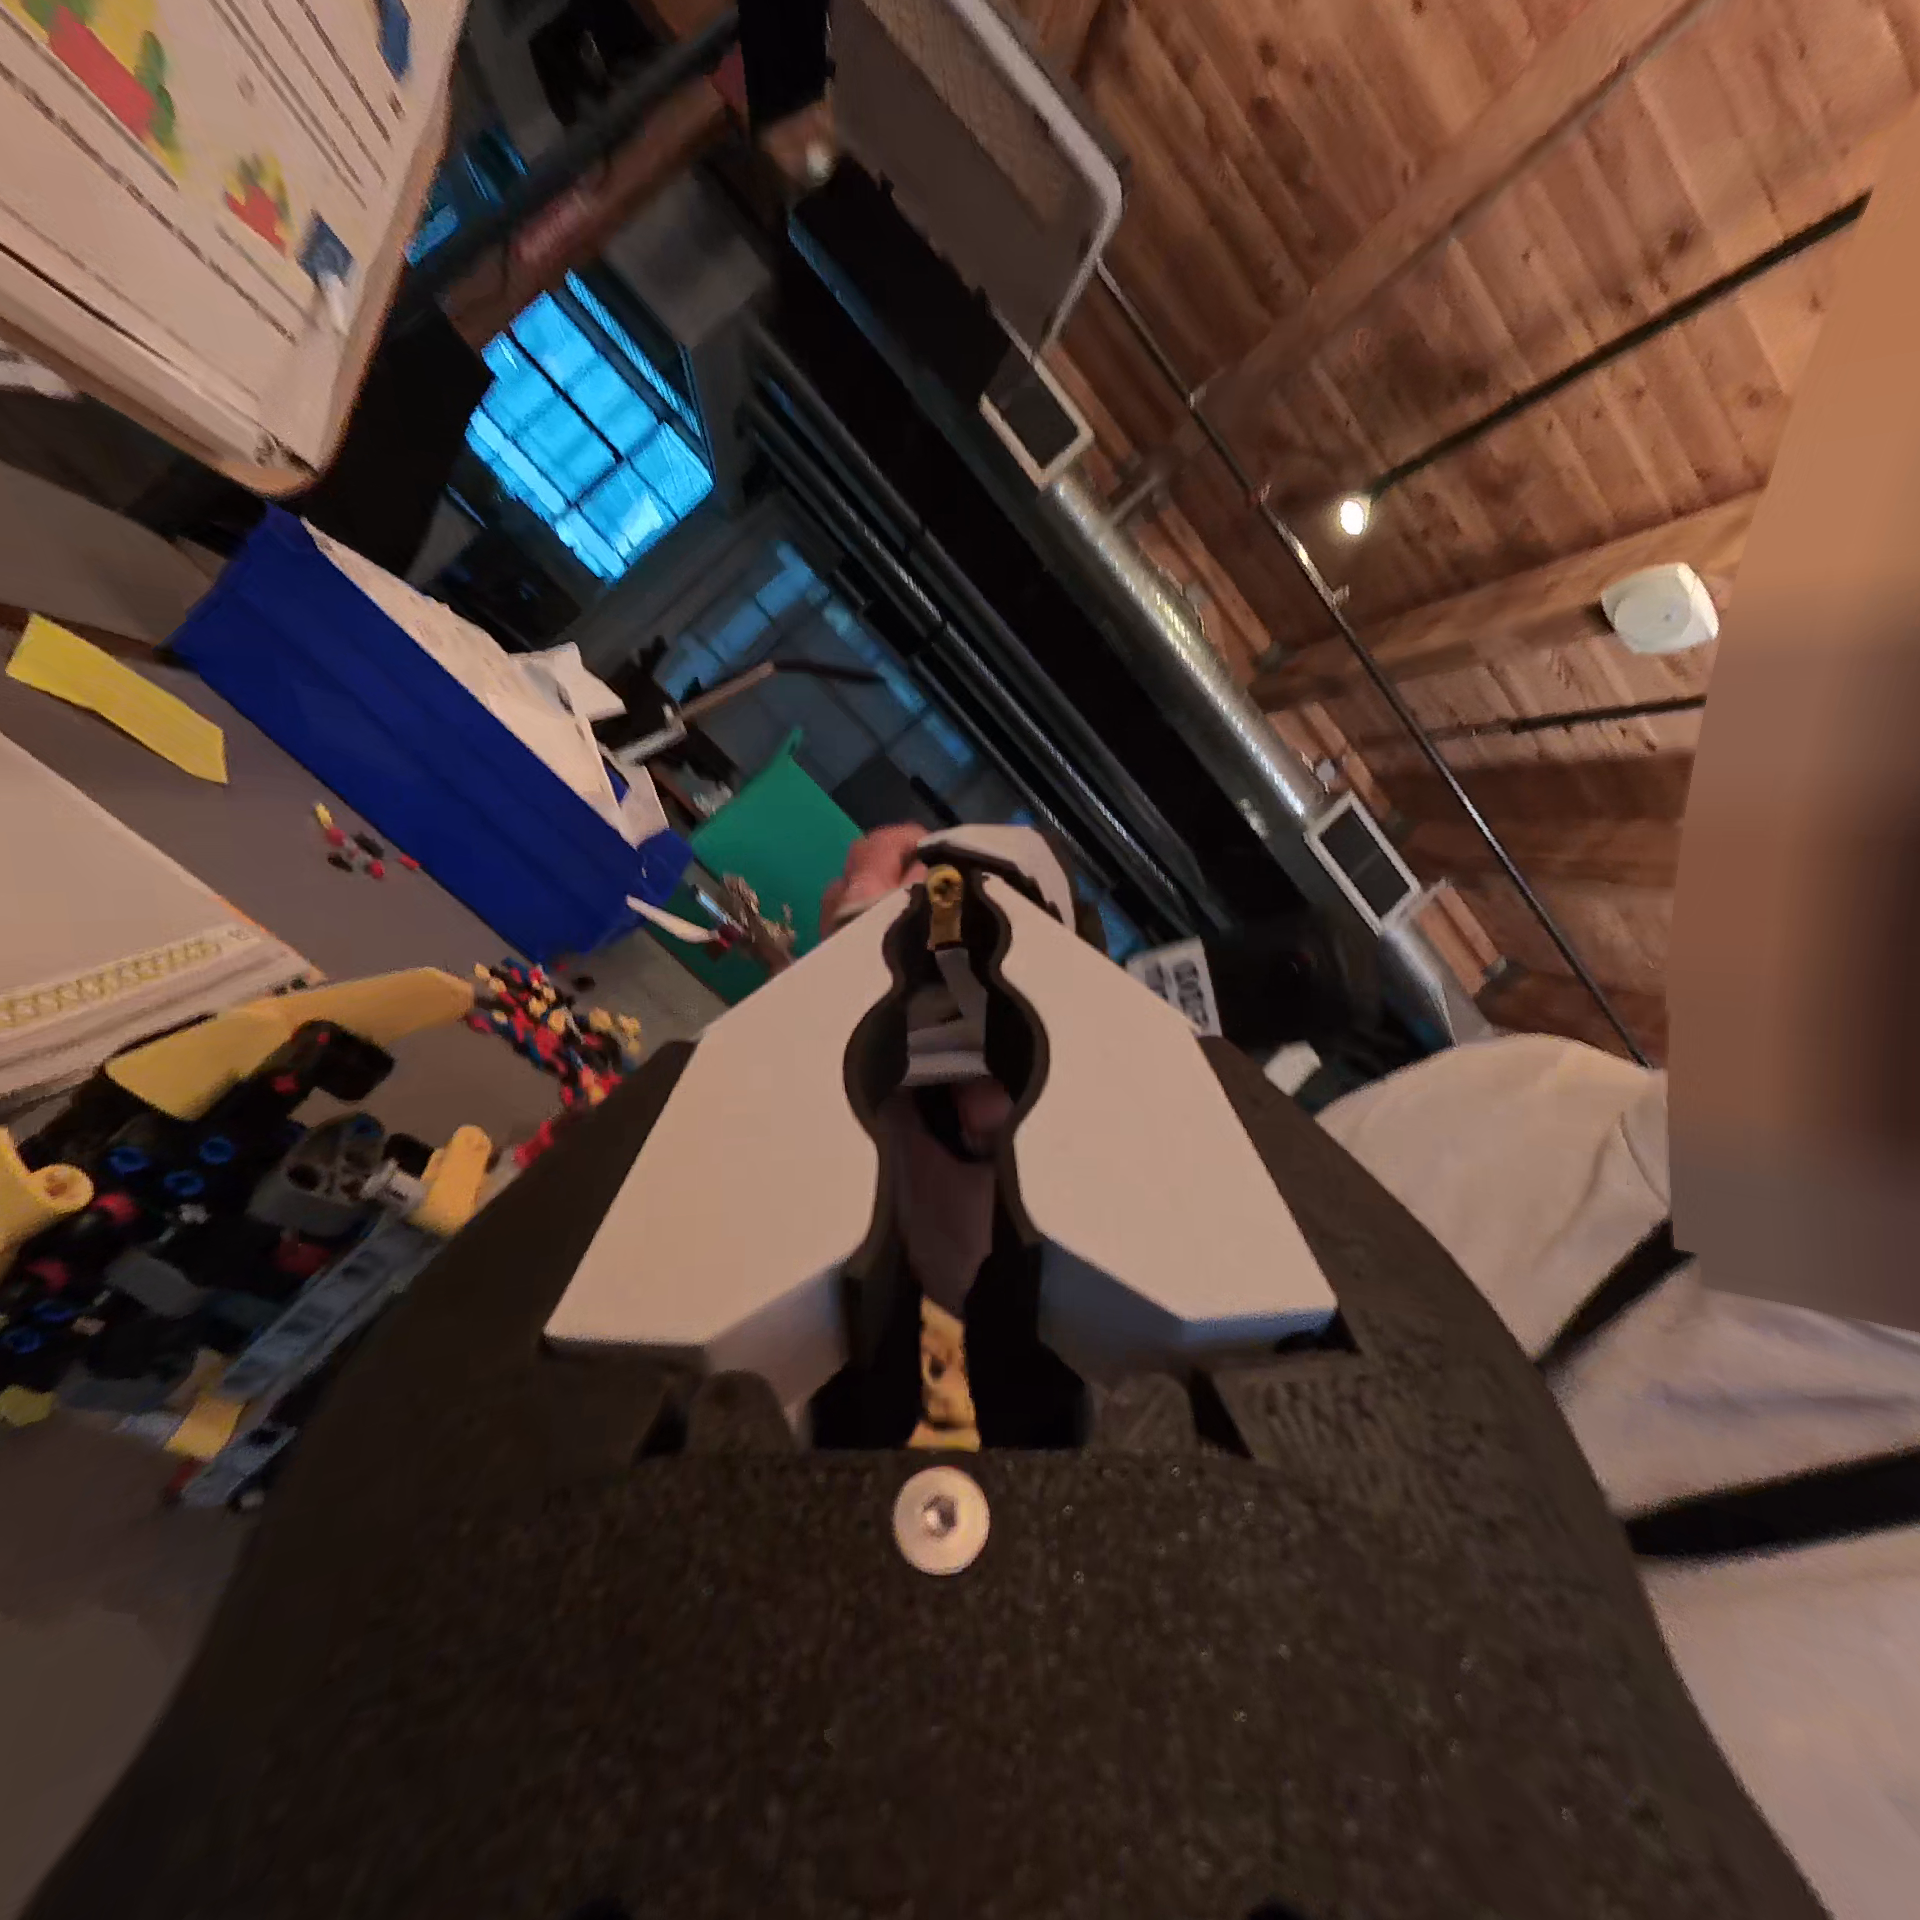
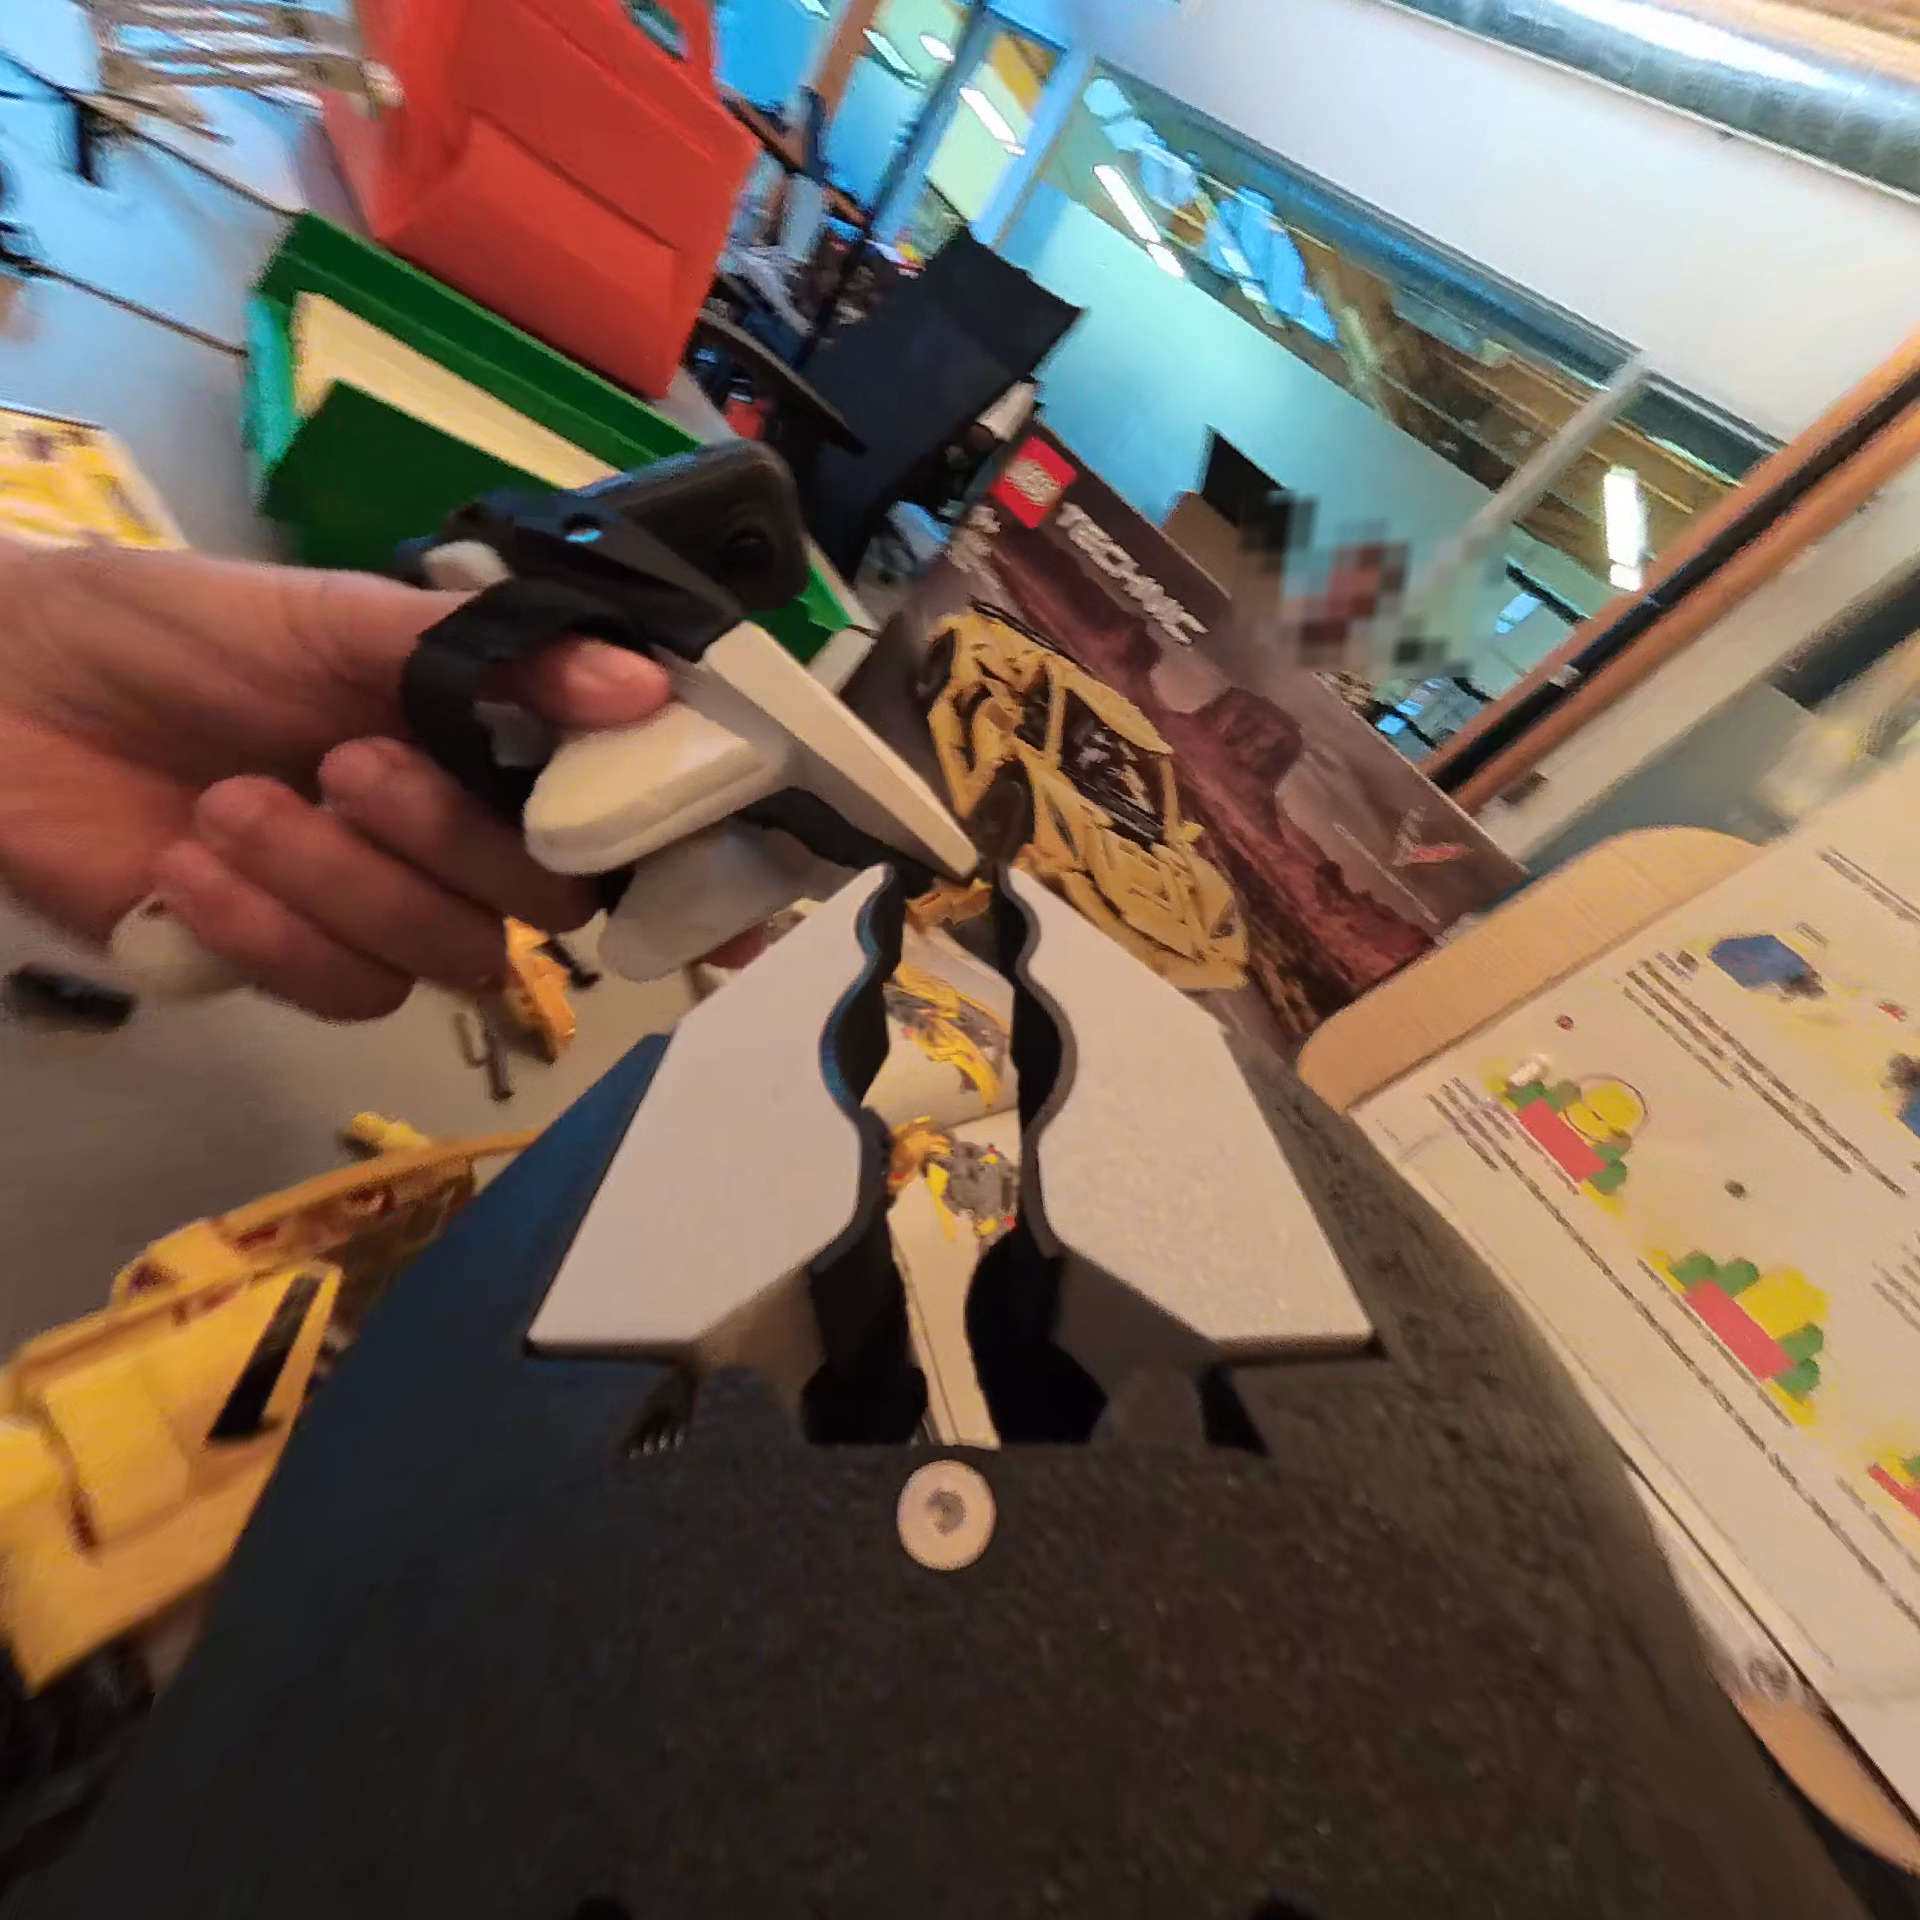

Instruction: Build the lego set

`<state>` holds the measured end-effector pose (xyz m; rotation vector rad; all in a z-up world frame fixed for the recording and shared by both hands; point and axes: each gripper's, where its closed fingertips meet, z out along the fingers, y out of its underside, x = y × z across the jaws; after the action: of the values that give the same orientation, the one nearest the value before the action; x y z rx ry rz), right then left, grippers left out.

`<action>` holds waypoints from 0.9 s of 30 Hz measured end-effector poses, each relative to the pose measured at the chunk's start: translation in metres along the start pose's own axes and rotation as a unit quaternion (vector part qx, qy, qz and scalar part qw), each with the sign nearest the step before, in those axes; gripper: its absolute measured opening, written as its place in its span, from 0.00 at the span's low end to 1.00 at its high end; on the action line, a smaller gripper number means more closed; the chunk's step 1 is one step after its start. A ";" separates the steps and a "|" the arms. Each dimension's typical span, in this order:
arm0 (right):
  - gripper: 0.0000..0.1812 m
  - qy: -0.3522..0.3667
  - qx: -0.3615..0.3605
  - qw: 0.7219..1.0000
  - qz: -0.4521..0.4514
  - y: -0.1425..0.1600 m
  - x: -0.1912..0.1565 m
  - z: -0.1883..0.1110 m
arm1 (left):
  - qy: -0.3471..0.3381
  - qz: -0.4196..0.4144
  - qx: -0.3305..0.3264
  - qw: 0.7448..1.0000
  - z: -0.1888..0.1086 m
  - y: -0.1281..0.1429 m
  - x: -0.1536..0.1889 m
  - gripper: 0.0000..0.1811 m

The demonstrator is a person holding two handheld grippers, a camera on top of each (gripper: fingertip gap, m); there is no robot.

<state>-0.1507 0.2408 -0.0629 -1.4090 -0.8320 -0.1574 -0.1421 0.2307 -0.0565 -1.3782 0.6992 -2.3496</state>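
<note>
Left gripper raised off table, tips pinching small yellow piece; right gripper nose-to-nose with it, tips a narrow gap apart astride same piece, grip unclear. Piece's long axis runs roughly along left fingers. Part-built yellow model lies low to left, well apart

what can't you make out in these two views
- Small yellow piece at the left tool tips: tiny in the left wrist view; in the right wrist view both tools' tips cover most of it. Its shape is unclear.
- Yellow model: cut off by the left edge and hidden behind the tool body in both views.
- Loose pieces pile: too small and blurred to sort.
- Instruction sheet: motion-blurred, cut by the right edge.
</note>
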 end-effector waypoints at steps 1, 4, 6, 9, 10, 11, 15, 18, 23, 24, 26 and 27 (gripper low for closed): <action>0.08 -0.039 0.007 0.999 -0.003 0.000 -0.005 -0.003 | 0.006 -0.003 -0.025 1.000 -0.002 0.006 0.001 0.03; 0.08 -0.212 0.036 0.977 -0.008 0.000 -0.034 -0.020 | 0.038 -0.021 -0.137 0.990 -0.013 0.037 0.009 0.03; 0.08 -0.311 0.050 0.949 -0.012 0.002 -0.052 -0.033 | 0.041 -0.001 -0.194 0.980 -0.018 0.057 0.012 0.03; 0.08 -0.398 0.032 0.917 -0.016 0.012 -0.062 -0.041 | 0.016 0.024 -0.231 0.973 -0.019 0.071 0.006 0.03; 0.09 -0.397 0.027 0.917 -0.017 0.014 -0.060 -0.038 | 0.007 0.027 -0.223 0.974 -0.019 0.068 0.004 0.03; 0.08 -0.389 0.028 0.921 -0.018 0.014 -0.057 -0.035 | 0.000 0.026 -0.215 0.976 -0.020 0.065 0.002 0.03; 0.12 -0.331 0.013 0.943 0.015 0.024 -0.043 -0.026 | -0.094 0.047 -0.165 0.981 -0.035 0.044 -0.022 0.02; 0.13 -0.316 -0.021 0.947 0.059 0.045 -0.044 -0.026 | -0.167 0.031 -0.104 0.980 -0.050 0.037 -0.033 0.02; 0.13 -0.315 -0.024 0.942 0.118 0.062 -0.045 -0.020 | -0.202 -0.028 -0.023 0.979 -0.050 0.043 -0.032 0.00; 0.12 -0.325 -0.028 0.938 0.114 0.064 -0.048 -0.019 | -0.197 -0.041 -0.014 0.979 -0.048 0.044 -0.030 0.00; 0.11 -0.347 -0.030 0.932 0.101 0.064 -0.054 -0.019 | -0.198 -0.049 -0.004 0.979 -0.045 0.044 -0.031 0.00; 0.09 -0.356 -0.028 0.929 0.099 0.063 -0.056 -0.020 | -0.197 -0.051 -0.006 0.979 -0.044 0.046 -0.030 0.00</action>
<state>-0.1468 0.2149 -0.1453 -1.6115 -1.2698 0.5224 -0.1645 0.2188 -0.1219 -1.8503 0.5365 -2.0495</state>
